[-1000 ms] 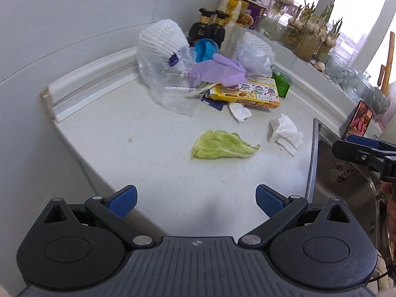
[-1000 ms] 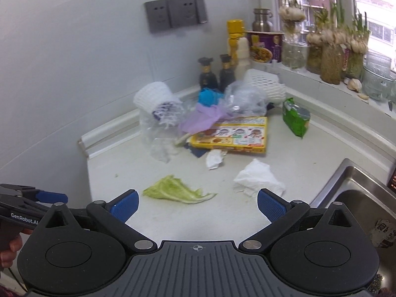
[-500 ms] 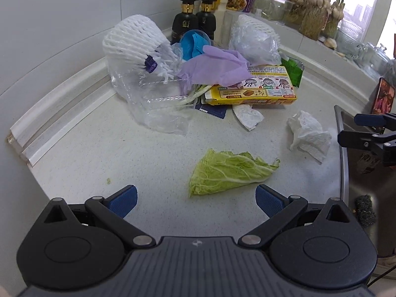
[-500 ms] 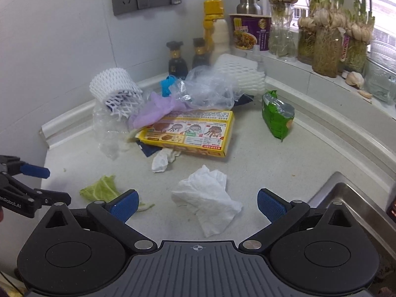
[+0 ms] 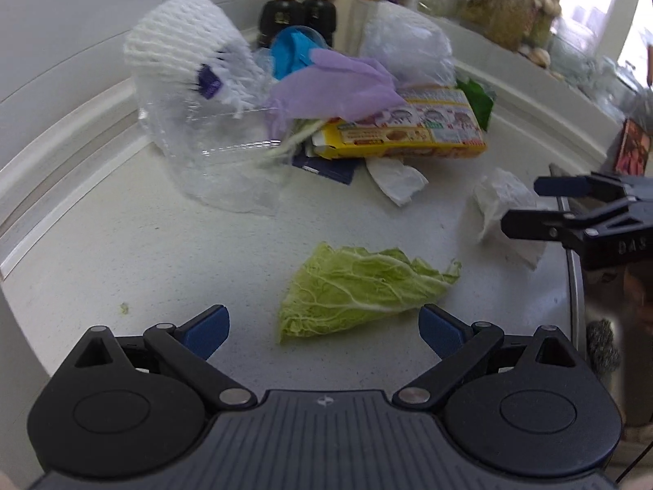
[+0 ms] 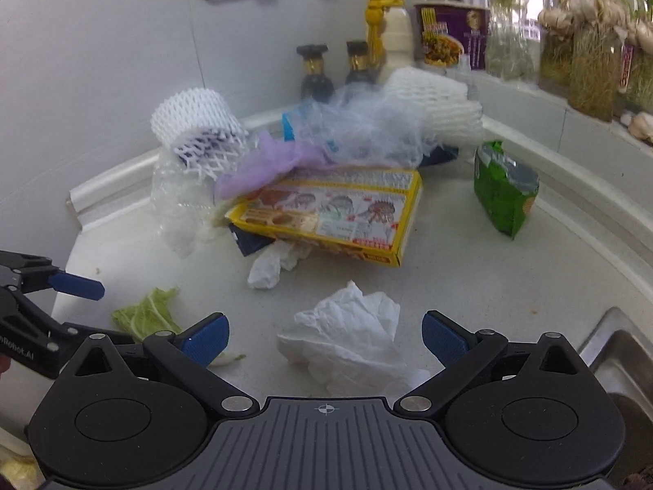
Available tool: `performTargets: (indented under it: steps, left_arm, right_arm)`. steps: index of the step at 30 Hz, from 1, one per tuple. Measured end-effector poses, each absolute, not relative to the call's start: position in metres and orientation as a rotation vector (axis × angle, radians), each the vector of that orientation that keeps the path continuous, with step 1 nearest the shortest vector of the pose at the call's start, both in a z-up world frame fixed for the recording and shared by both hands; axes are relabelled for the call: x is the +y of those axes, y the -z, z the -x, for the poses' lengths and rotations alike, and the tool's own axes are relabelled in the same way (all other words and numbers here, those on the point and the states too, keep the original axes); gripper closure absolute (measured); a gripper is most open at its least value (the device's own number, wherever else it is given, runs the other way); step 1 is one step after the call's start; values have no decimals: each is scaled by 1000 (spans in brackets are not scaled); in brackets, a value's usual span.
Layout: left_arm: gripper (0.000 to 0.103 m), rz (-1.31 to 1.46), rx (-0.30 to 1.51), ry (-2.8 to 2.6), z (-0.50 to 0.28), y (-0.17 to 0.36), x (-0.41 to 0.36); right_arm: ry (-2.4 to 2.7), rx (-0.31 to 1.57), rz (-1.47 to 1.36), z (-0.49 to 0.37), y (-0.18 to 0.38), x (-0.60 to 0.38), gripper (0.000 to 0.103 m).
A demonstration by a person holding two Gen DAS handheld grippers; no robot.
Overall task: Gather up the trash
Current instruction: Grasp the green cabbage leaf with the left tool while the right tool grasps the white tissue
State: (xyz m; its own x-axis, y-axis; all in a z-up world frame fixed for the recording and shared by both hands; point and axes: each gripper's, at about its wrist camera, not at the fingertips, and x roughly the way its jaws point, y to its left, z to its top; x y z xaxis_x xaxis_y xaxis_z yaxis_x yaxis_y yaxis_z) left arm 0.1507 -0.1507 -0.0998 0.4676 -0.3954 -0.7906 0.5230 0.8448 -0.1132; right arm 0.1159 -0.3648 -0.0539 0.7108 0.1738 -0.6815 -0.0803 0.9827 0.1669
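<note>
Both my tools have closed in: left tool [image 5: 322, 322] spread over the cabbage leaf [image 5: 359, 290], right tool [image 6: 324, 332] spread over the crumpled tissue [image 6: 351, 335]. Limp leaf may tear or slide on the bench [image 5: 163, 253].

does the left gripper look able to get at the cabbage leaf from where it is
Probably yes. The left gripper is open, and the cabbage leaf lies flat on the counter right ahead between its fingers, with nothing on or in front of it.
</note>
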Motion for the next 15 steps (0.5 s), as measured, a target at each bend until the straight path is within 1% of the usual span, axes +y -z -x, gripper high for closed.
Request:
performTargets:
  steps: [3, 5, 6, 8, 9, 10, 11, 12, 13, 14, 15]
  left_arm:
    - [8, -179, 923, 603, -152, 104, -158]
    - [8, -180, 915, 604, -153, 105, -161]
    - [10, -176, 910, 603, -155, 106, -161]
    - [16, -158, 906, 591, -157, 105, -161]
    - [21, -141, 906, 591, -158, 104, -160]
    - [27, -122, 909, 594, -160, 102, -159]
    - [29, -109, 911, 595, -161, 101, -158]
    - [35, -98, 913, 598, -161, 100, -158]
    - [42, -91, 914, 603, -161, 99, -158]
    - [46, -86, 914, 604, -161, 98, -158]
    - [53, -84, 913, 604, -161, 98, -158]
  right_arm:
    - [-127, 789, -157, -116, 62, -369, 4]
    - [-115, 804, -173, -116, 67, -371, 7]
    - [-110, 808, -174, -116, 69, -370, 9]
    - [-98, 809, -164, -115, 71, -369, 22]
    - [-92, 808, -155, -115, 71, -368, 25]
    - [-91, 807, -148, -115, 72, -368, 33]
    - [-90, 807, -144, -115, 72, -368, 41]
    - [-89, 808, -142, -115, 72, -368, 45]
    - [-88, 811, -140, -114, 73, -368, 53]
    - [-83, 808, -134, -114, 73, -368, 59]
    - [-80, 807, -130, -114, 73, -367, 61]
